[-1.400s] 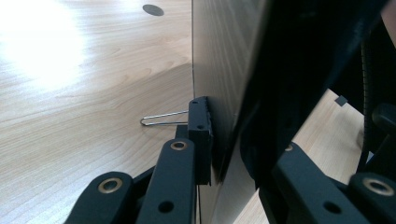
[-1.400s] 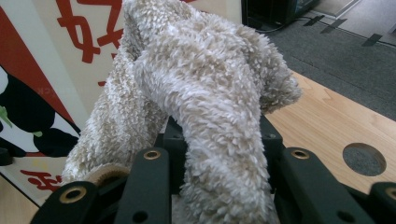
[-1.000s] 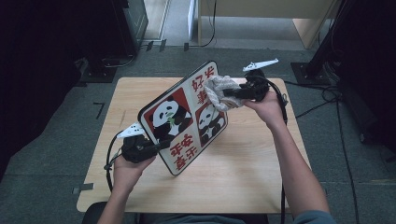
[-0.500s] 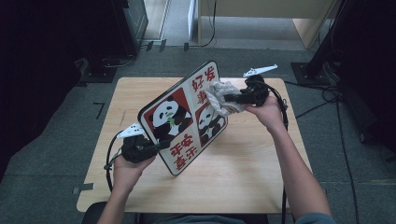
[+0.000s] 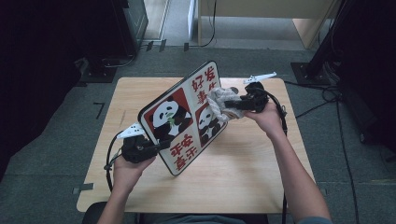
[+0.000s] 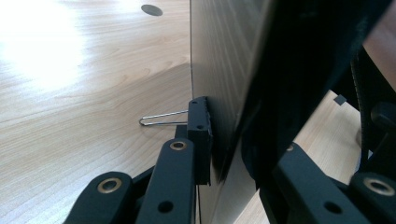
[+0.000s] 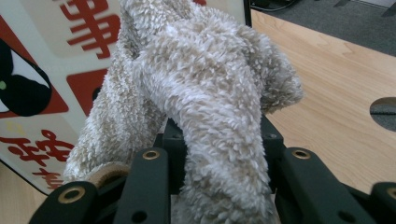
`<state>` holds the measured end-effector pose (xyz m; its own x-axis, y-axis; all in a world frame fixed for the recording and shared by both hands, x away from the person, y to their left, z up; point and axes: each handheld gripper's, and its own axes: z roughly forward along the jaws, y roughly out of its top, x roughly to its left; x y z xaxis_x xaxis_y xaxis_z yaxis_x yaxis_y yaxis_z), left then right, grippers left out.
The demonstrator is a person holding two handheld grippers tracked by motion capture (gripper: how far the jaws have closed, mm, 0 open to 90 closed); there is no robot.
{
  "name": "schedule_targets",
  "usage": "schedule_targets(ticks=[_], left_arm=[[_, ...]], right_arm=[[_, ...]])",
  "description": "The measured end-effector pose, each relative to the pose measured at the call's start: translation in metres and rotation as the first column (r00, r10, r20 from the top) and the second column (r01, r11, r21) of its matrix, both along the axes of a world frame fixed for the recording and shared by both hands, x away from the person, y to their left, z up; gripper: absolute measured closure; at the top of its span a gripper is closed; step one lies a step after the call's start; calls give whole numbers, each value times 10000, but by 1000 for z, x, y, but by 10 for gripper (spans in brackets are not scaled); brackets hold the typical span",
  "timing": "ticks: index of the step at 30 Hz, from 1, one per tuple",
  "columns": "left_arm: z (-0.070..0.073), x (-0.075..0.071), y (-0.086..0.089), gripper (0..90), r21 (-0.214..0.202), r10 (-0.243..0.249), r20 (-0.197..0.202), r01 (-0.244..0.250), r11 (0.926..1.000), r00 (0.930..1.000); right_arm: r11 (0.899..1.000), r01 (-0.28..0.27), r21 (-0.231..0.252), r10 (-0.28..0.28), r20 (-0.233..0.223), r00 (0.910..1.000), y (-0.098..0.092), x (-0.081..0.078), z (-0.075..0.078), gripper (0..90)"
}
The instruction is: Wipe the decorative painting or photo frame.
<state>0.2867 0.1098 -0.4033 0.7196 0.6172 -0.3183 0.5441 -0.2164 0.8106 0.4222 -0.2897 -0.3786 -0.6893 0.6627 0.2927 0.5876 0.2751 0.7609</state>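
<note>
A panda board (image 5: 187, 121) with red characters stands tilted on one corner on the wooden table (image 5: 261, 177). My left gripper (image 5: 161, 144) is shut on its lower left edge. In the left gripper view the pads (image 6: 200, 135) clamp the board (image 6: 219, 70) edge-on, its wood back to the left and its black rim to the right. My right gripper (image 5: 236, 103) is shut on a fluffy beige cloth (image 5: 220, 100) that rests against the board's upper right face. In the right gripper view the cloth (image 7: 210, 93) bulges out between the jaws, against the printed board (image 7: 42, 70).
A thin wire loop (image 6: 161, 120) sticks out from the board's back near my left pad. A round hole (image 7: 385, 107) is cut in the tabletop near its far right corner. Dark cabinets (image 5: 70, 56) stand to the left and cables (image 5: 327, 93) trail on the floor at the right.
My right hand has slid the cloth a little down the board's face, toward the person. The left hand and the board have stayed put.
</note>
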Motion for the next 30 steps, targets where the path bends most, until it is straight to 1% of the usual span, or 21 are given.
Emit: schedule_targets(ticks=[3,6,10,14,16,19,22,24,27,29,30], left_arm=[[0,0,0,793,-2,-7,4,7,10000,10000],[0,0,0,792,-20,-30,16,30,10000,10000],[0,0,0,792,-9,-15,9,15,10000,10000],[0,0,0,792,2,-28,6,28,10000,10000],[0,0,0,792,15,-37,5,37,10000,10000],[0,-1,0,792,21,-12,47,12,10000,10000],[0,-1,0,792,18,-9,52,9,10000,10000],[0,-1,0,791,16,-22,50,22,10000,10000],[0,-1,0,791,15,-30,42,30,10000,10000],[0,-1,0,791,13,-31,45,31,10000,10000],[0,-1,0,791,11,-30,49,30,10000,10000]], right_arm=[[10000,14,1,-14,-208,9998,-1,0,-5,663],[10000,17,0,-17,-147,9999,-1,-2,-9,663],[10000,31,9,-30,-281,9996,-3,-3,-16,663],[10000,52,-82,-56,-443,9990,-5,-3,-23,663],[10000,63,-55,-65,-374,9993,-5,-4,-27,663],[9999,91,-92,-95,-488,9988,-6,-5,-33,663],[9998,113,-143,-122,-704,9974,-8,-4,-41,663],[9999,134,-86,-139,-662,9977,-9,-6,-45,663],[9999,130,-33,-132,-775,9969,-9,-7,-53,663],[9998,105,-175,-120,-908,9958,-10,-7,-57,662],[9998,89,-190,-105,-892,9960,-10,-7,-58,663]])
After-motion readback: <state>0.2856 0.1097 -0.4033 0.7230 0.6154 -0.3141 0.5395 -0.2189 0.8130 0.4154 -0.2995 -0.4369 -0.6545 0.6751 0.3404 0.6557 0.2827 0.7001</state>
